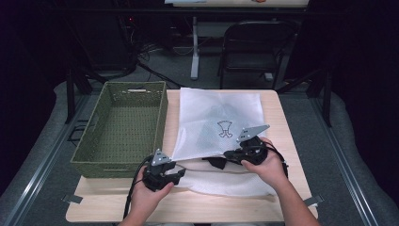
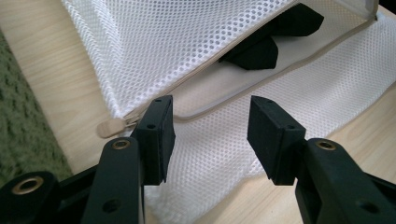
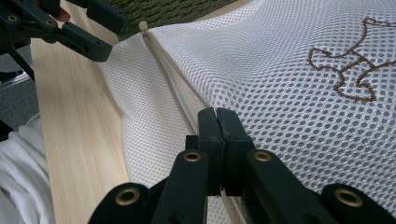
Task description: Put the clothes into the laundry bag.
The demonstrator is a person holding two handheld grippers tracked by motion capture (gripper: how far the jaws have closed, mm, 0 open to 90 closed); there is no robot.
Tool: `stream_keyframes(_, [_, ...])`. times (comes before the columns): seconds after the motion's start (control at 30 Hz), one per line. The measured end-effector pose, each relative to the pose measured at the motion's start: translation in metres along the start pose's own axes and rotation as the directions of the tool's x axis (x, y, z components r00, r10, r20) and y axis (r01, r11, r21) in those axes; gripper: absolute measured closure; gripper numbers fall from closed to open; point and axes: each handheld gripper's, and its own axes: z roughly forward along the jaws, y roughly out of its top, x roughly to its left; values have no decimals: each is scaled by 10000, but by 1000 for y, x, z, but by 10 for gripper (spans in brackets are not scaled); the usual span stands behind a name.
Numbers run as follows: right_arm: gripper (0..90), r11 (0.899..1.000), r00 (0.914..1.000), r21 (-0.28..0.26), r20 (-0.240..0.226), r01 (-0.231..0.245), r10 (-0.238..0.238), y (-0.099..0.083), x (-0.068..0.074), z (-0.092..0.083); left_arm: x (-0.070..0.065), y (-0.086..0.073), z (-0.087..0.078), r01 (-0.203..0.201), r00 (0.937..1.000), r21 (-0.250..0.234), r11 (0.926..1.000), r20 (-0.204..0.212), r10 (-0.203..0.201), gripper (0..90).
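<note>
White mesh bag (image 1: 219, 125): lies mid-bench, mouth toward the near edge.
Right gripper (image 3: 218, 122): fingers clenched on the bag's upper zip edge.
Left gripper (image 2: 211, 135): fingers released, spread over the mouth's corner, beside the zip pull (image 2: 112, 127).

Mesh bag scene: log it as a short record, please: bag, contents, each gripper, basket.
bag: white mesh bag on the table, mouth open toward the person, upper edge lifted
contents: dark item lying inside the mouth
zipper pull: tan tab at the bag's corner, just beside the left gripper's pad
left gripper: jaws open, nothing between the pads, aimed at the bag's corner
right gripper: shut on the bag's upper edge by the zipper
basket: green woven basket, left of the bag; nothing visible inside
</note>
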Motion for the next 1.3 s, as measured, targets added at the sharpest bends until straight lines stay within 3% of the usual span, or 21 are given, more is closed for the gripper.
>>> stream_keyframes(0.2, [894,10000,10000,-53,23,-34,34,-4,2,-6,0,-8,-7,-13,10000,68,10000,-20,13,506])
stream_keyframes(0.37, [895,9999,10000,-45,-12,-98,98,-11,5,-10,1,-13,-15,-218,9985,-85,9997,-514,214,507])
stream_keyframes(1.03, [895,10000,9995,-43,-317,28,-29,-23,23,-23,4,-27,-24,-70,9985,48,10000,-543,73,502])
stream_keyframes(1.3, [894,10000,9991,90,-423,-41,45,-32,29,-20,5,-30,-24,19,9986,40,10000,-531,-17,502])
